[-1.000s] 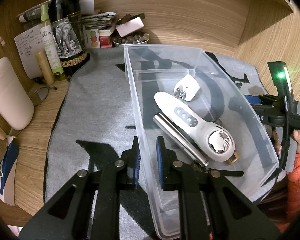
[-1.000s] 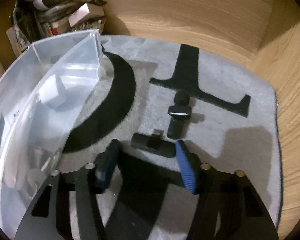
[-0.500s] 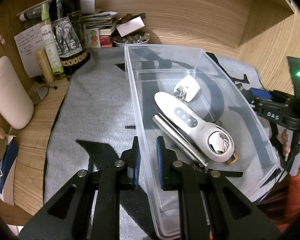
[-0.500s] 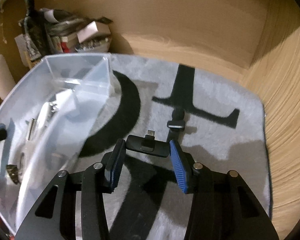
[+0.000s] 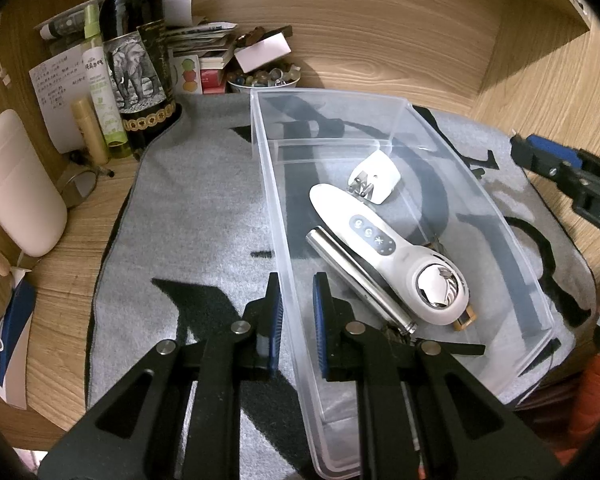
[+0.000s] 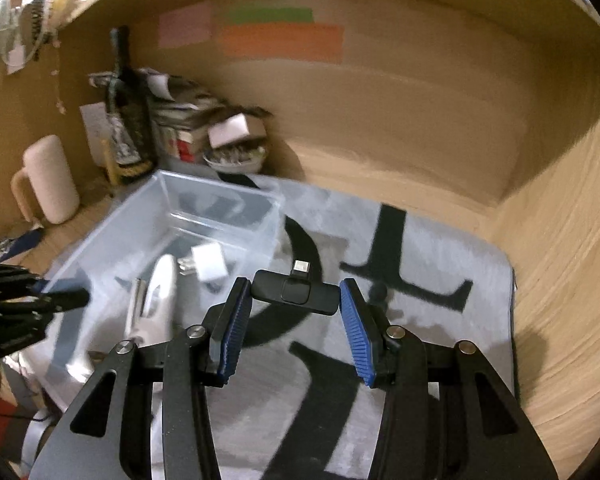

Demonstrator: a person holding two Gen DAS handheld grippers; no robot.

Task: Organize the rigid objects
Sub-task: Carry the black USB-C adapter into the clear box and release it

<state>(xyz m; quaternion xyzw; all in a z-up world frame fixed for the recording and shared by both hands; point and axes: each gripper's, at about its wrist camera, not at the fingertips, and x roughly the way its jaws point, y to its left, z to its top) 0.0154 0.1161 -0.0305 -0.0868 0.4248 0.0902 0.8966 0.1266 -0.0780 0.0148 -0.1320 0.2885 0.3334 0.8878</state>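
Note:
My left gripper [image 5: 297, 316] is shut on the left wall of the clear plastic bin [image 5: 328, 94], one finger inside and one outside. In the bin lie a white handheld device [image 5: 380, 240], a metal tube [image 5: 356, 276] and a white plug adapter [image 5: 376, 176]. My right gripper [image 6: 296, 312] is shut on a small black dongle [image 6: 296, 292] with a metal plug, held above the grey mat [image 6: 440, 272] to the right of the bin [image 6: 220, 192]. A second small black item [image 6: 378, 292] lies on the mat, partly hidden behind the right finger.
A wine bottle [image 5: 136, 60], a green spray bottle [image 5: 100, 92], books and a bowl of beads [image 5: 264, 78] crowd the back left corner. A pale pink padded object [image 5: 16, 184] and glasses [image 5: 80, 184] sit at the left. Wooden walls close the back and right.
My right gripper has closed on the black dongle, lifted it off the mat and tilted up, so more of the bin shows. The left gripper has stayed on the bin wall.

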